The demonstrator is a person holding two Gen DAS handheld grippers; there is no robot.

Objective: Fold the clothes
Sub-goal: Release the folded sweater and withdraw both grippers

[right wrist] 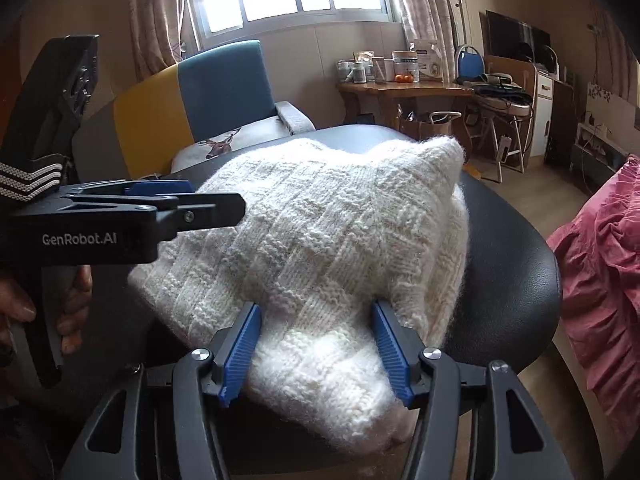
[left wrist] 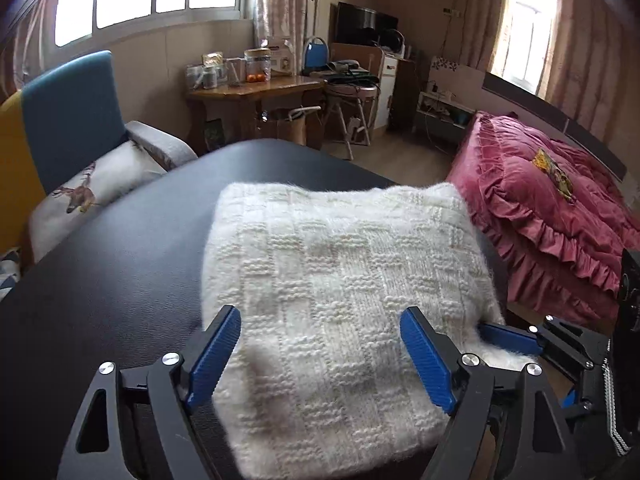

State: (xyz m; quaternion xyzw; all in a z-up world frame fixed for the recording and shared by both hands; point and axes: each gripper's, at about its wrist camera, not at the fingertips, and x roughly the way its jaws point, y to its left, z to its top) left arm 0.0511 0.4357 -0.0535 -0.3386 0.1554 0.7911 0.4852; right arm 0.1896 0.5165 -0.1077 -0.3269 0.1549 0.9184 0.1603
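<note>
Here a fluffy white basket-weave knit sweater (left wrist: 340,280), folded square, lies on the smooth black table (left wrist: 120,264); left claw (left wrist: 320,356) and right claw (right wrist: 316,348) both gape open around its edge

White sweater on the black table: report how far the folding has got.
Done: the white knit sweater already lies as a compact folded bundle on the black table, with no sleeves showing loose. In hand: both grippers are open, the left gripper and right gripper each straddling the near edge without pinching it. Left: probably a final fold or tidy; I cannot tell whether other clothes wait.
</note>
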